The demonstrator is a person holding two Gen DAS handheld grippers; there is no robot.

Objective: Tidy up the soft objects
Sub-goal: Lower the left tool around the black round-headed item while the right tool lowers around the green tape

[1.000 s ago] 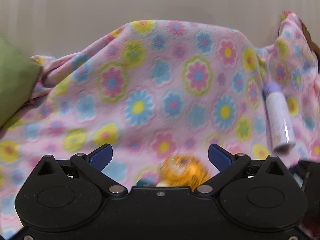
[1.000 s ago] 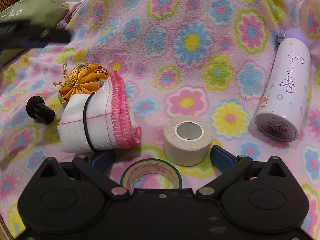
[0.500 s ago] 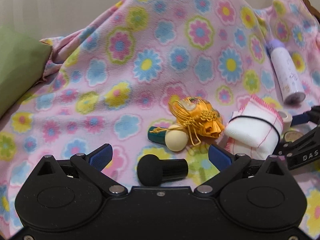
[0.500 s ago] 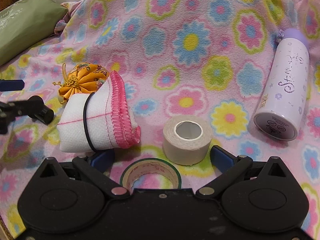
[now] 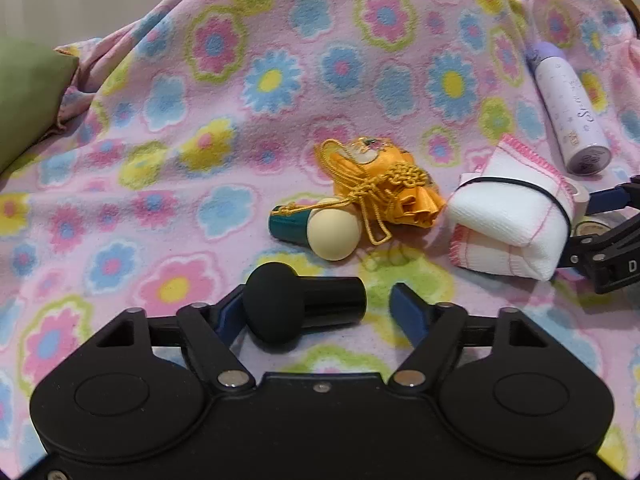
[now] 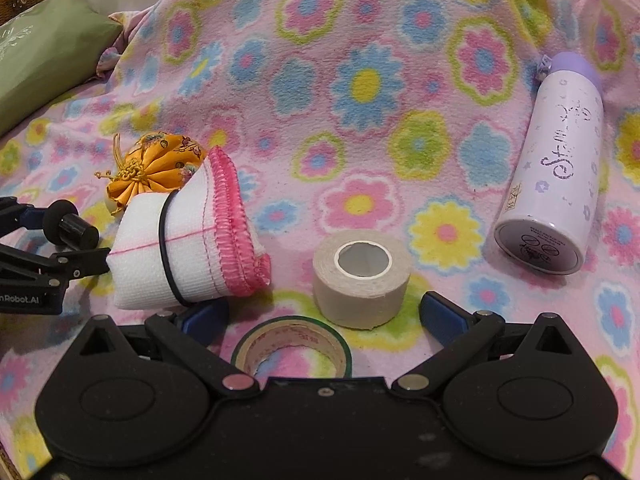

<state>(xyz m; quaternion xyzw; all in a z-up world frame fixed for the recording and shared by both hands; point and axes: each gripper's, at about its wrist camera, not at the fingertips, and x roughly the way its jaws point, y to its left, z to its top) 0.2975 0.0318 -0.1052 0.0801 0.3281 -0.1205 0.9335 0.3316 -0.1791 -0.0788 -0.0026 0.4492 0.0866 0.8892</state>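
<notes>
Left gripper (image 5: 316, 308): jaws closing around black sponge applicator (image 5: 298, 306), not yet clamped. Right gripper (image 6: 322, 316): hanging apart, waiting over tape rolls.

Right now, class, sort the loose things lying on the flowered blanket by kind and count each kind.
Tape rolls: 2, beige and green-edged
Sponge-tipped applicators: 2, black and cream-headed
Bottles: 1, lilac
Orange pouches: 1
Banded white cloths: 1
Total: 7
</notes>
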